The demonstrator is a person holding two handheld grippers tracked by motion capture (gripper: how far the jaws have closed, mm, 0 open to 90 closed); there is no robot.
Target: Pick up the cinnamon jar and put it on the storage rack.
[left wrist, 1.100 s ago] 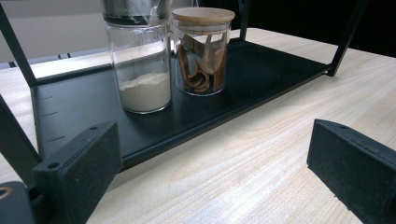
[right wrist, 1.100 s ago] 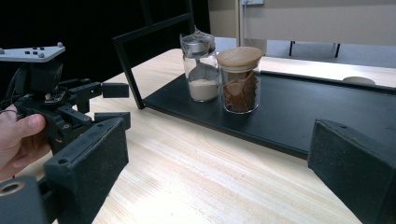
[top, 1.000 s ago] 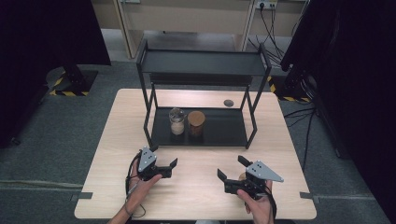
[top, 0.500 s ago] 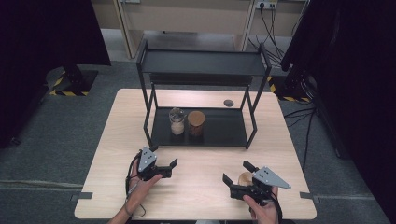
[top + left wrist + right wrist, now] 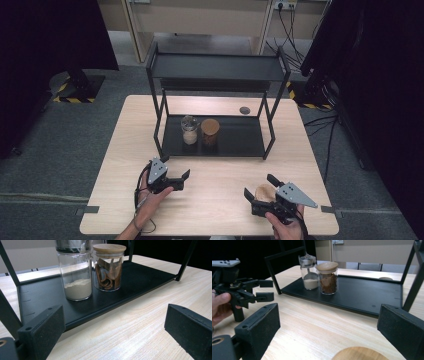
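Observation:
A black two-tier rack point(image 5: 215, 67) stands at the middle of the wooden table. On its lower shelf point(image 5: 140, 277) are a glass jar of white powder point(image 5: 189, 131) point(image 5: 76, 277) point(image 5: 309, 271) and a wooden-lidded jar of brown pieces point(image 5: 210, 131) point(image 5: 109, 266) point(image 5: 327, 277). My left gripper point(image 5: 183, 180) point(image 5: 115, 312) is open and empty in front of the shelf. Near the front right, my right gripper point(image 5: 259, 185) point(image 5: 328, 311) is open, with its jaws on either side of a round wooden lid point(image 5: 263, 193) point(image 5: 359, 353) and not touching it.
A small dark round disc point(image 5: 244, 110) lies on the table behind the rack. The rack's upright posts point(image 5: 412, 275) stand at its corners. The left gripper point(image 5: 254, 291) and its hand also appear in the right gripper view. Dark curtains flank the table.
My right gripper has drifted a little to the right and toward the near edge, and the wooden lid now shows between its jaws. The left gripper has stayed put.

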